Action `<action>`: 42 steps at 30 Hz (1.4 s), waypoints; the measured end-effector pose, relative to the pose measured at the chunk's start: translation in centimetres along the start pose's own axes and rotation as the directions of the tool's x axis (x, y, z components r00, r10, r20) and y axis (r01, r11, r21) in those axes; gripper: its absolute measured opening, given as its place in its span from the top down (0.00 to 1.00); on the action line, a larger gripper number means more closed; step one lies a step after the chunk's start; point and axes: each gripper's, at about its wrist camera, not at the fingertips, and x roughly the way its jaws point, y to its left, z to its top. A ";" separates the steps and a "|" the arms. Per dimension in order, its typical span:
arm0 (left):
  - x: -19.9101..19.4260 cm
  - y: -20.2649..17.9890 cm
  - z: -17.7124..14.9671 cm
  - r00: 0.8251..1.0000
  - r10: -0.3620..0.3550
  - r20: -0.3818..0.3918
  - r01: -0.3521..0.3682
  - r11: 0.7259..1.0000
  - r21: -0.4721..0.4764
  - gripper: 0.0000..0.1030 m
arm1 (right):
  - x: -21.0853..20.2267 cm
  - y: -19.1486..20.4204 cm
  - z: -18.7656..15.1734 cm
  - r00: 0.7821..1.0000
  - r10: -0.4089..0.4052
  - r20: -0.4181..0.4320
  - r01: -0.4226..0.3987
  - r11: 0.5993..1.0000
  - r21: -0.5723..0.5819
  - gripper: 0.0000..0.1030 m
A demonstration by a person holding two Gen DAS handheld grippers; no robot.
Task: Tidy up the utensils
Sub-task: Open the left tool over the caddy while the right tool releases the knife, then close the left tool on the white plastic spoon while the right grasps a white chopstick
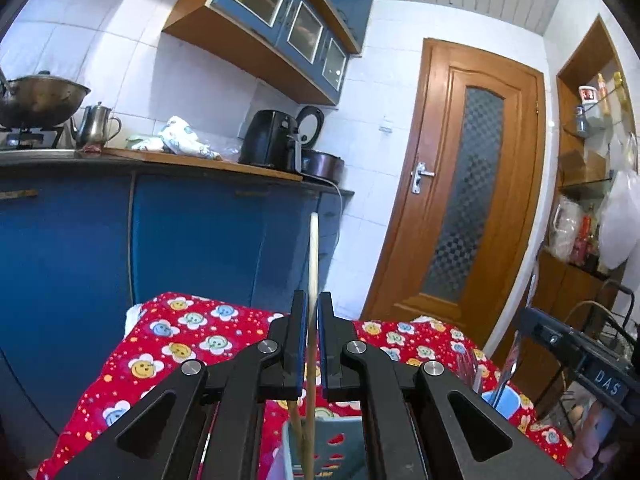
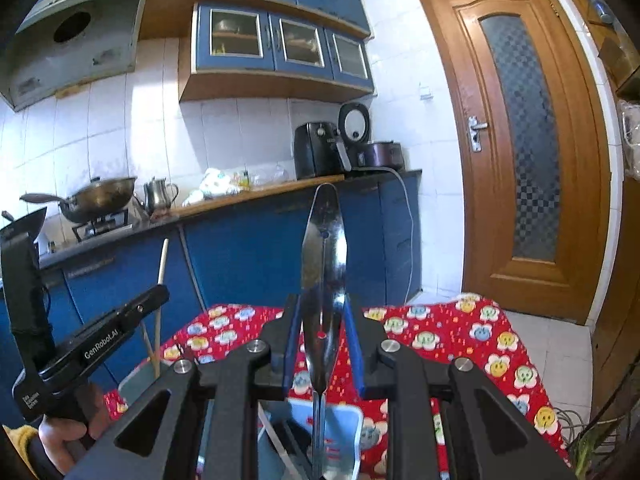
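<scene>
Clamping a chopstick (image 1: 312, 264) upright, the left gripper (image 1: 312, 320) stood nearly closed, while the right gripper (image 2: 322, 320) pinched a metal utensil (image 2: 323, 256), tip upward.

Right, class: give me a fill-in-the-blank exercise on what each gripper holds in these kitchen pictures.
1. The left gripper is shut on a wooden ____.
2. The right gripper is shut on a shiny metal ____.
3. The tablecloth with smiley flowers is ____.
4. The wooden door is ____.

Missing words: chopstick; spoon; red; closed
</scene>
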 end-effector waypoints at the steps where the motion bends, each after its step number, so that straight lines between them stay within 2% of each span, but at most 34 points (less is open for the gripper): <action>1: -0.2 -0.1 0.0 1.000 0.002 0.000 -0.002 1.000 0.007 0.87 | 0.0 -0.1 -0.2 1.000 0.007 -0.009 -0.007 1.000 0.004 0.77; 3: -0.4 -0.4 0.0 1.000 -0.012 -0.008 0.013 1.000 0.017 0.76 | 0.0 -0.1 -0.4 0.999 0.028 -0.038 -0.027 1.000 0.008 0.76; 5: -0.9 -0.9 0.0 1.000 -0.021 -0.016 0.022 0.999 0.033 0.63 | -0.1 0.0 -0.5 0.999 0.021 -0.050 -0.021 1.000 -0.001 0.71; 8: -1.7 -1.4 0.0 1.000 -0.013 -0.019 0.014 0.999 0.052 0.60 | -0.7 0.0 -0.5 0.998 0.036 -0.052 -0.035 0.999 0.007 0.65; 12: -3.1 -1.4 0.3 0.999 -0.003 -0.039 0.004 1.000 0.028 0.59 | -2.4 -0.1 -0.3 0.998 0.039 -0.042 -0.038 0.999 0.025 0.63; 14: -3.8 -1.3 0.5 0.998 -0.002 -0.057 0.003 1.000 0.017 0.58 | -3.2 -0.1 -0.3 0.999 0.035 -0.041 -0.033 0.999 0.037 0.58; 17: -4.9 -1.1 0.6 0.995 -0.021 -0.096 0.021 1.000 0.000 0.53 | -4.7 0.0 -0.4 0.998 0.040 -0.045 -0.038 0.998 0.055 0.58; 23: -7.0 -0.9 0.2 0.984 -0.029 -0.178 0.027 1.000 -0.013 0.53 | -7.4 0.6 -1.0 0.997 0.011 -0.077 -0.006 0.999 0.054 0.58; 28: -8.6 -0.9 -1.0 0.964 -0.025 -0.264 0.025 1.000 -0.004 0.53 | -9.5 1.3 -2.2 0.994 -0.001 -0.112 0.007 0.999 0.047 0.57; 33: -9.7 -1.7 -2.7 0.942 -0.005 -0.337 0.022 0.999 0.048 0.53 | -11.3 1.4 -3.6 0.990 0.001 -0.143 0.010 0.997 0.071 0.57; 37: -10.4 -2.5 -4.4 0.909 0.009 -0.416 0.025 0.997 0.075 0.53 | -12.3 1.4 -4.8 0.984 -0.011 -0.177 0.025 0.997 0.077 0.57; 42: -10.6 -3.0 -6.6 0.861 0.014 -0.509 0.024 0.997 0.068 0.53 | -13.8 0.7 -6.3 0.980 -0.013 -0.199 0.035 0.994 0.107 0.57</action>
